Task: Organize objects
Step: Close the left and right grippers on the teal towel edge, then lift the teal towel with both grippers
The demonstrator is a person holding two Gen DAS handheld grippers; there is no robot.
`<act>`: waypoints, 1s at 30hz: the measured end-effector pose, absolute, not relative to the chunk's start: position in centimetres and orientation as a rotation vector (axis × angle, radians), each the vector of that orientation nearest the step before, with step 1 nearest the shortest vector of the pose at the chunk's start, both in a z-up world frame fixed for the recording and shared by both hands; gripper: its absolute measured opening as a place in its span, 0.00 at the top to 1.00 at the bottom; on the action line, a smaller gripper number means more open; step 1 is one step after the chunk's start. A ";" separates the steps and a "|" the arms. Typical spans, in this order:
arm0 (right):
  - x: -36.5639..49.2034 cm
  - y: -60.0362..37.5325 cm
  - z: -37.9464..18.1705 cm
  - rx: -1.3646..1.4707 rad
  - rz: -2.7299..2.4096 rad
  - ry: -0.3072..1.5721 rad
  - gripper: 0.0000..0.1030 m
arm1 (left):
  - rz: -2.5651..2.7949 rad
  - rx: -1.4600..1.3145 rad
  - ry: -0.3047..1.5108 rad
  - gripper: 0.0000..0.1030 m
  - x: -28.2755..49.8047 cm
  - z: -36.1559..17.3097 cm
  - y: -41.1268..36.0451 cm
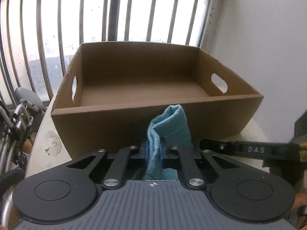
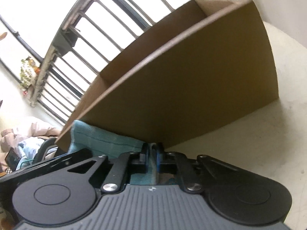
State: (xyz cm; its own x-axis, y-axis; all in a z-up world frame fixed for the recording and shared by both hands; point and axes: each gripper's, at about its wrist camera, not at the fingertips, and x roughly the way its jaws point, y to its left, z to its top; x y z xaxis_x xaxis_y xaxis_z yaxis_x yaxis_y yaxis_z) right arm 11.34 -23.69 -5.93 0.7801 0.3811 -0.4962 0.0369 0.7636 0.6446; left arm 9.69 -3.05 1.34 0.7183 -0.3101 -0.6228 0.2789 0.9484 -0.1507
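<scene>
left gripper (image 1: 154, 149): clamped on bunched teal woven cloth (image 1: 170, 126)
right gripper (image 2: 152, 152): clamped on same cloth
box edge: open brown cardboard box (image 1: 134, 118), near wall just beyond cloth
surface: pale tabletop (image 2: 259, 134), barred window (image 1: 134, 9) behind

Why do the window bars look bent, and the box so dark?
Left wrist view: the fisheye lens bows the window bars, and bright backlight leaves the cardboard box shadowed. Right wrist view: same bending, tilted, with the window glare washed out white.
</scene>
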 end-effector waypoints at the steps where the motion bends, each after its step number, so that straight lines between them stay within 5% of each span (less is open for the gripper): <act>1: 11.1 -23.5 -5.5 0.669 0.207 0.647 0.93 | -0.324 -0.057 0.693 0.92 9.5 1.3 -2.9; 19: 9.0 -19.2 -0.9 0.410 0.273 0.551 0.90 | -0.291 -0.196 0.725 0.88 6.5 0.7 -0.6; 21: 9.7 -19.6 -1.6 0.428 0.274 0.615 0.80 | -0.298 -0.201 0.724 0.83 6.3 0.8 -0.2; 22: 9.9 -20.1 -1.9 0.459 0.261 0.636 0.74 | -0.297 -0.201 0.721 0.72 6.3 0.8 -0.1; 24: 9.4 -21.8 -2.4 0.529 0.265 0.651 0.34 | -0.294 -0.207 0.711 0.56 6.4 0.9 0.2; 26: 9.2 -23.5 -2.6 0.610 0.266 0.642 0.17 | -0.290 -0.205 0.694 0.47 6.6 1.0 0.3; 30: 9.8 -26.3 -3.0 0.710 0.271 0.690 0.14 | -0.330 -0.183 0.651 0.34 7.1 1.4 0.5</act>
